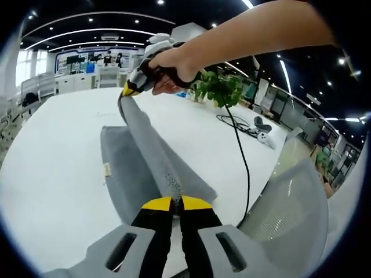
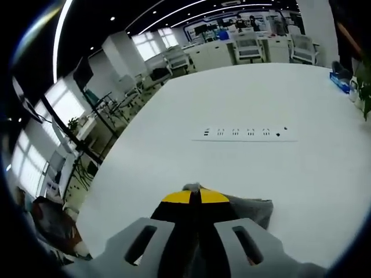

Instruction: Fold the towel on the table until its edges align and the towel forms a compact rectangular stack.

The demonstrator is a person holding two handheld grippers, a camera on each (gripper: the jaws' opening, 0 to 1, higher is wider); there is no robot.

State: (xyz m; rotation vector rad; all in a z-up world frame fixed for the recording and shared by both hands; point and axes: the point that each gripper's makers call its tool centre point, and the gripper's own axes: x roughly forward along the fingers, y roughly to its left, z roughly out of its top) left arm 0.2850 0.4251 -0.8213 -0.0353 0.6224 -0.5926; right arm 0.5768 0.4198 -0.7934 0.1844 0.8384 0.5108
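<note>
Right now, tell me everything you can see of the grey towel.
The towel is plain grey, soft-looking cloth with a small pale tag near one edge. Most of it lies on the white table, while one edge is lifted into a taut ridge between the two grippers. The left hand-held gripper is shut on the near end; the right hand-held gripper, held in a person's hand, pinches the far end higher up. In the right gripper view, grey cloth bunches beside the closed jaws.

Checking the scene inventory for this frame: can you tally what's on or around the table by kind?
Towel: 1
Grippers: 2, left and right, both shut on the towel
Potted plant: 1
Black cable: 1
Power strip: 1
Mesh chair: 1
Total: 7
</note>
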